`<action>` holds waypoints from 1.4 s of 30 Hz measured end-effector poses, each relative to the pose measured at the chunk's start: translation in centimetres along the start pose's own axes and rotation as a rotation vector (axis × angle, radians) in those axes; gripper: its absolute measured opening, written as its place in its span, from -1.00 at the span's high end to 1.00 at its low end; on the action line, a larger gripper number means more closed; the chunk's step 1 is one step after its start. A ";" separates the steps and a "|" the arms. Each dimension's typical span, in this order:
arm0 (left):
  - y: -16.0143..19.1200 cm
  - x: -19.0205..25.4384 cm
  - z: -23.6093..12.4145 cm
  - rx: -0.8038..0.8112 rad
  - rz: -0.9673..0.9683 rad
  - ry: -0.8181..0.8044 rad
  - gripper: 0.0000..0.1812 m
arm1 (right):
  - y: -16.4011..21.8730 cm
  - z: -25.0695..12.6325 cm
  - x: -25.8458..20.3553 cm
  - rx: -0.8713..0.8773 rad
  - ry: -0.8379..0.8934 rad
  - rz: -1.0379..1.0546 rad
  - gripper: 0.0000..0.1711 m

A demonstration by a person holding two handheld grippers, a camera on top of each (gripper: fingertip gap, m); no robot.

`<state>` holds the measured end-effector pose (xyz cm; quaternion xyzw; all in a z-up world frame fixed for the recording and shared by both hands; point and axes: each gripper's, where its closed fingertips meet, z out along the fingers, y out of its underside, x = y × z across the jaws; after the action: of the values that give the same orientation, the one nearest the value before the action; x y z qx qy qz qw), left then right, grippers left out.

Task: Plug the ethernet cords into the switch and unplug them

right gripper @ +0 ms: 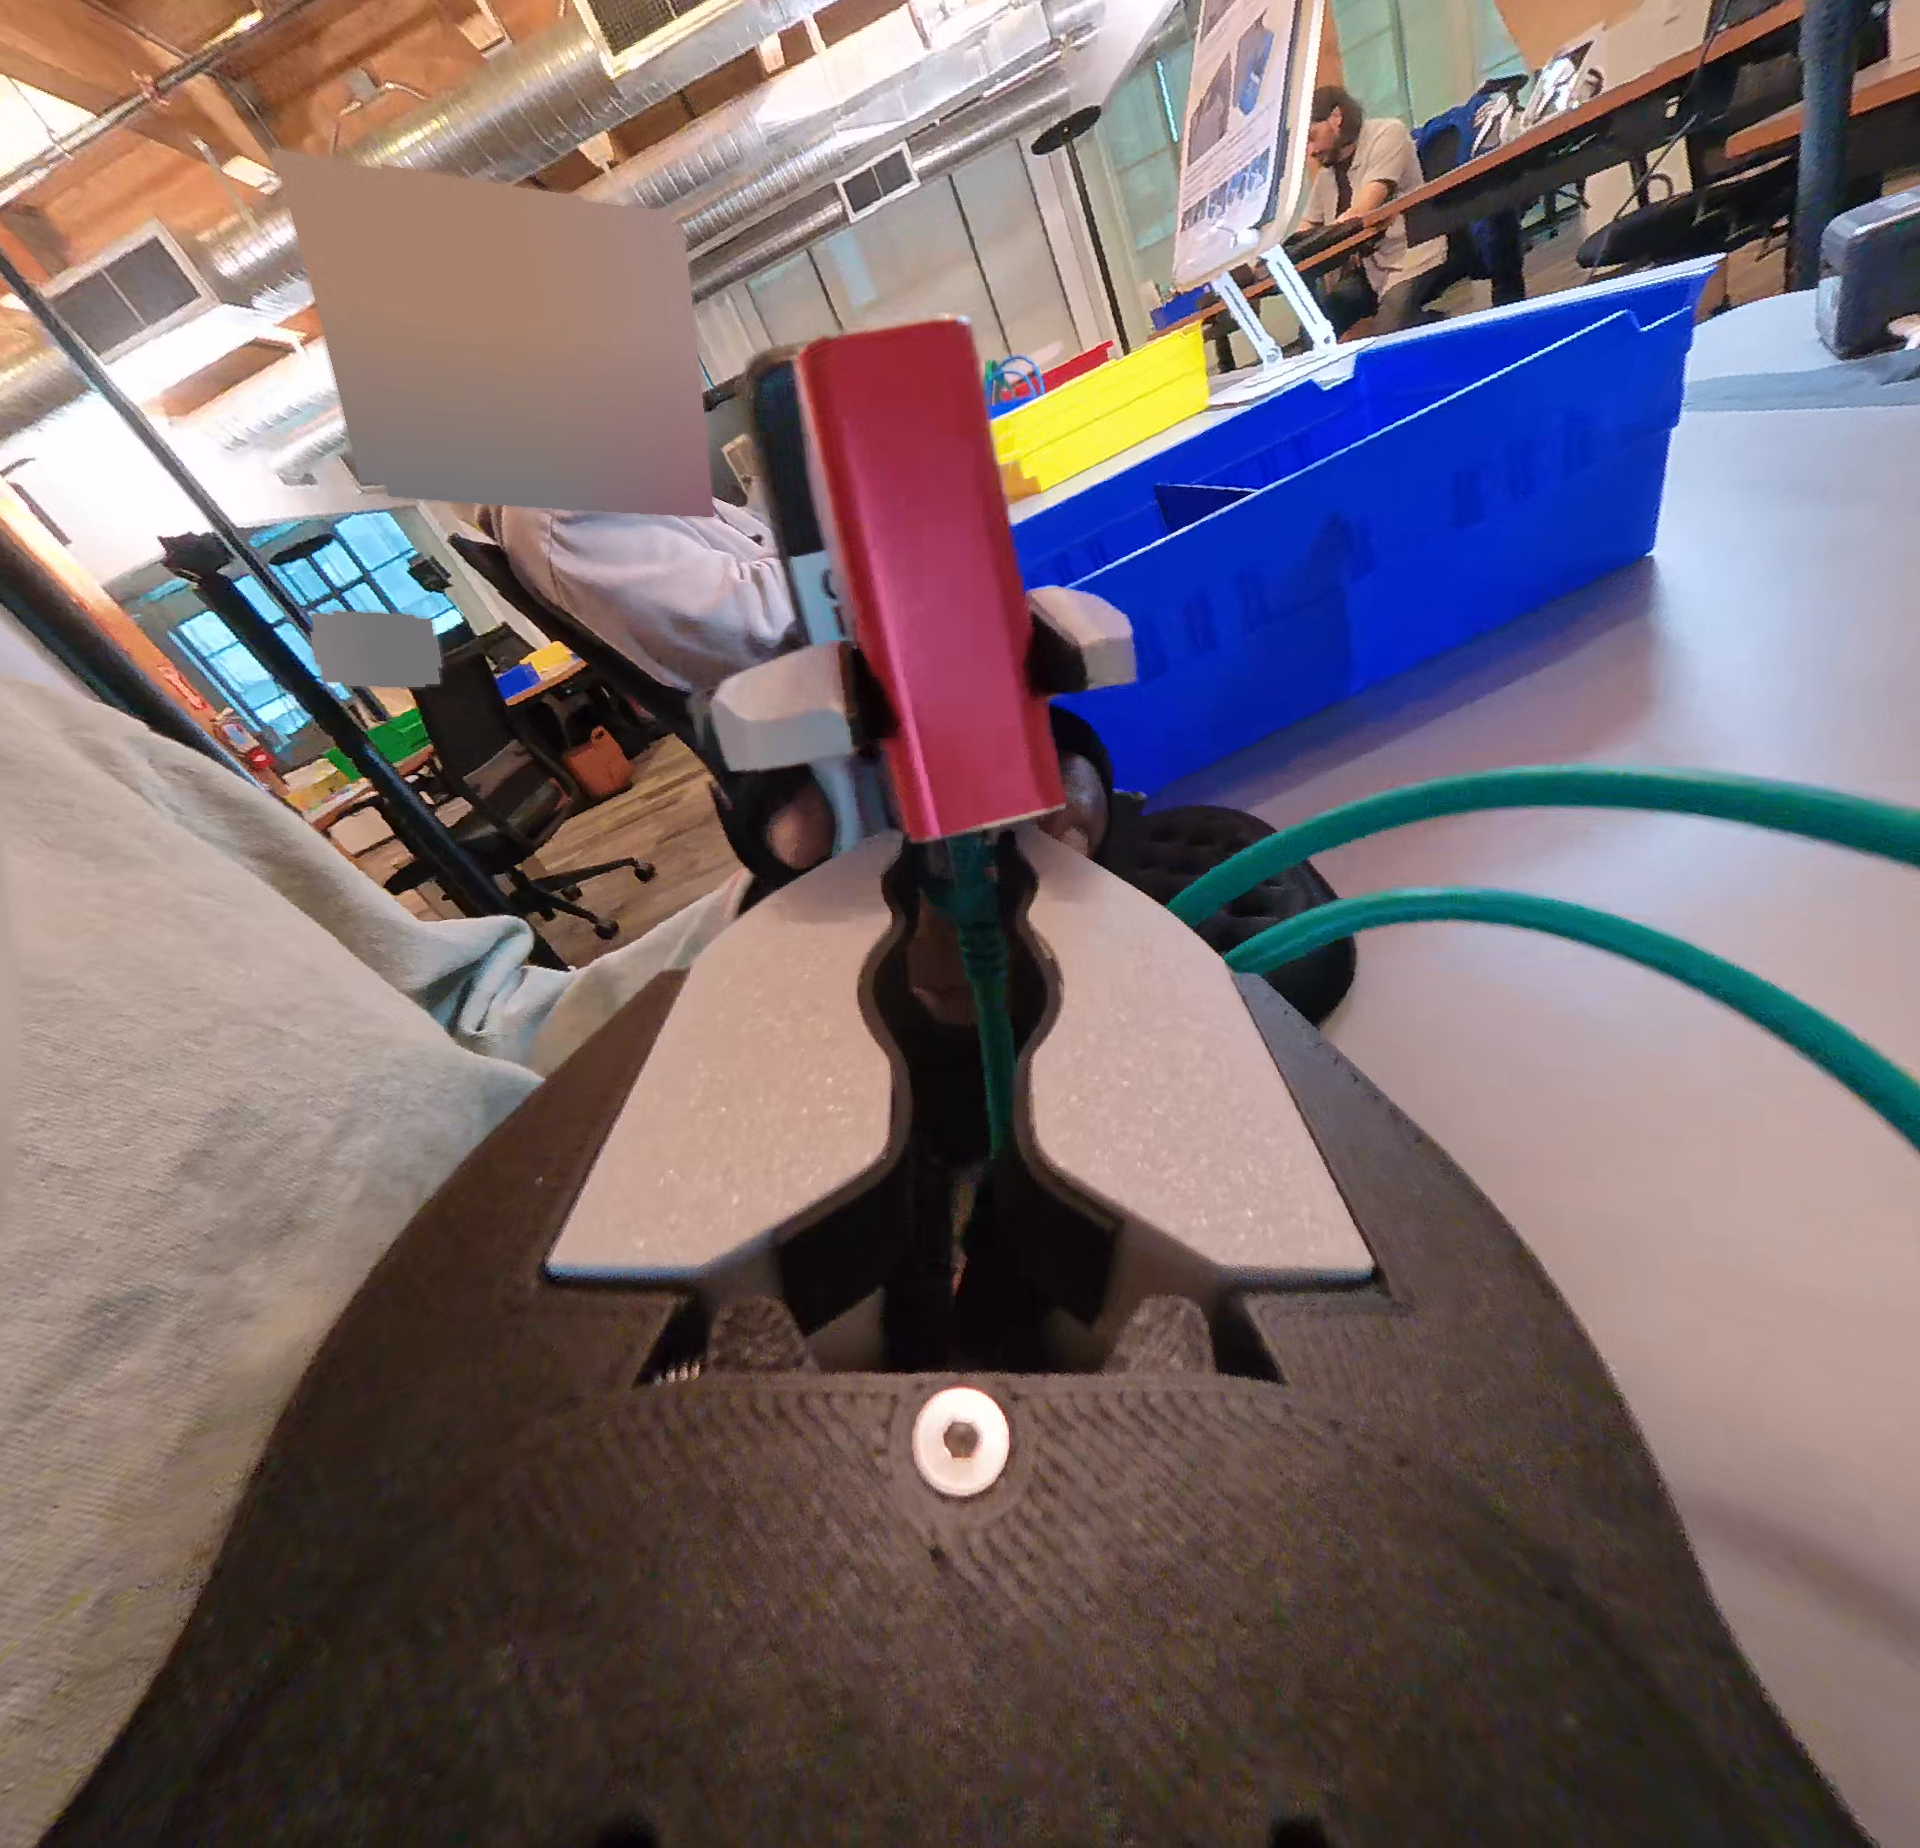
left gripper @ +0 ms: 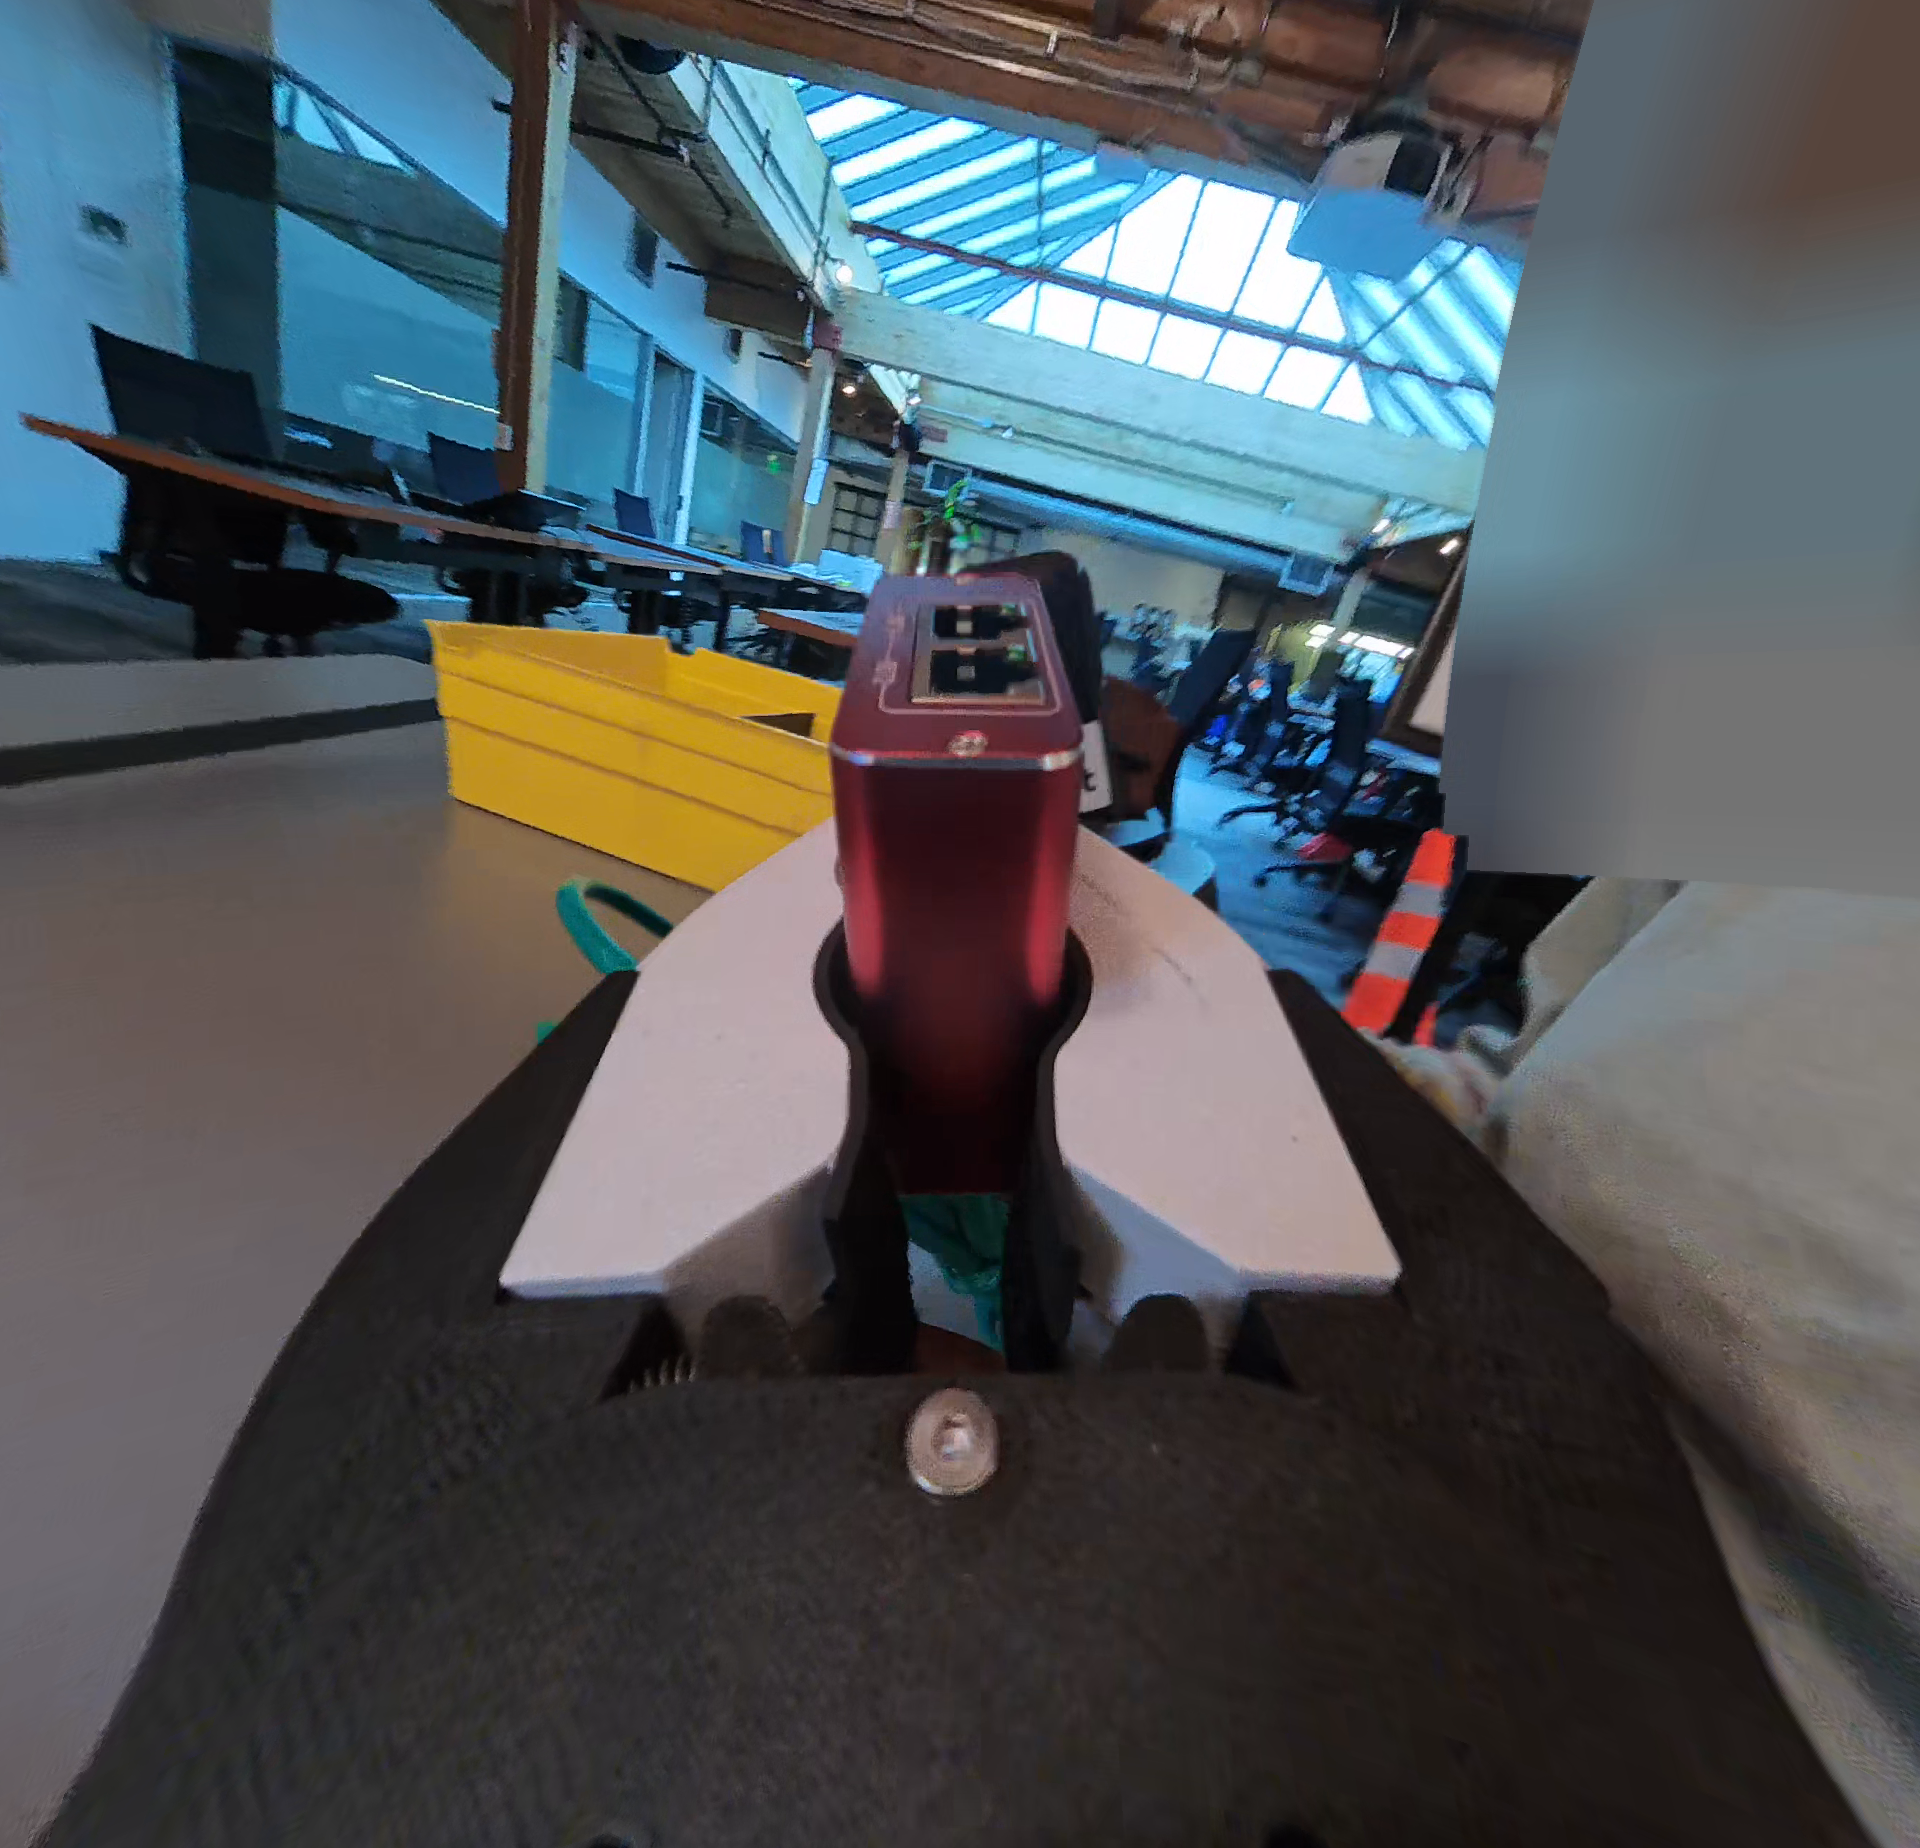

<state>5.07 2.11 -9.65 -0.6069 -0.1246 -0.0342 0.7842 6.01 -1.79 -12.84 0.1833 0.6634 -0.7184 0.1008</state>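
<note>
My left gripper (left gripper: 951,967) is shut on the red switch (left gripper: 951,863) and holds it above the grey table. Two empty ports (left gripper: 977,655) show on its far end. In the right wrist view the same switch (right gripper: 925,593) stands tilted, clamped by the left gripper's fingers (right gripper: 790,707). My right gripper (right gripper: 961,894) is shut on the plug end of a green ethernet cord (right gripper: 982,977), which meets the switch's near end. Green cord loops (right gripper: 1558,801) trail right over the table. A bit of green cord (left gripper: 597,915) also shows in the left wrist view.
A yellow bin (left gripper: 623,738) stands on the grey table (left gripper: 208,967) behind the switch. A blue bin (right gripper: 1403,551) and a yellow bin (right gripper: 1101,416) stand farther back. A pale sleeve (right gripper: 208,967) is at the left. People sit at desks beyond. Spacing between my two grippers at the tips: around 4 cm.
</note>
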 end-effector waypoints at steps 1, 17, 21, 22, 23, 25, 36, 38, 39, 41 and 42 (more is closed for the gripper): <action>0.0 0.0 0.1 -0.005 0.044 -0.020 0.67 | 0.0 0.0 0.1 0.006 0.009 -0.016 0.83; -3.4 3.5 -1.7 0.221 0.326 0.090 0.67 | -1.3 1.5 -2.6 -0.052 0.090 -0.277 0.83; -2.4 3.3 -1.2 0.155 0.387 0.067 0.67 | -0.8 0.9 -2.1 -0.086 0.167 -0.369 0.83; -2.5 3.3 -1.2 0.159 0.369 0.071 0.67 | -0.9 0.9 -2.0 -0.118 0.208 -0.429 0.83; -2.7 3.3 -1.3 0.173 0.341 0.086 0.67 | -1.0 0.9 -2.0 -0.148 0.240 -0.479 0.82; -3.4 3.3 -1.6 0.224 0.288 0.113 0.67 | -1.3 1.2 -2.2 -0.174 0.274 -0.537 0.82; -9.2 3.6 -7.7 0.660 0.163 0.190 0.68 | -2.9 -4.6 1.6 -0.137 0.438 -0.542 0.83; -8.3 3.2 -6.3 0.584 0.142 0.171 0.68 | -4.3 -5.5 1.1 -0.169 0.506 -0.704 0.84; -7.9 3.2 -5.8 0.550 0.132 0.180 0.68 | -4.9 -6.0 0.7 -0.174 0.527 -0.761 0.83; -7.3 3.4 -5.3 0.512 0.128 0.189 0.68 | -6.2 -7.5 0.2 -0.164 0.589 -0.849 0.84; -7.2 3.4 -5.2 0.505 0.130 0.187 0.67 | -6.7 -8.5 0.2 -0.164 0.632 -0.882 0.84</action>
<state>7.72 -4.38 -3.26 -0.3933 -0.0172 -0.0076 0.9192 4.34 7.31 -7.22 0.0864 0.7291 -0.5485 -0.4001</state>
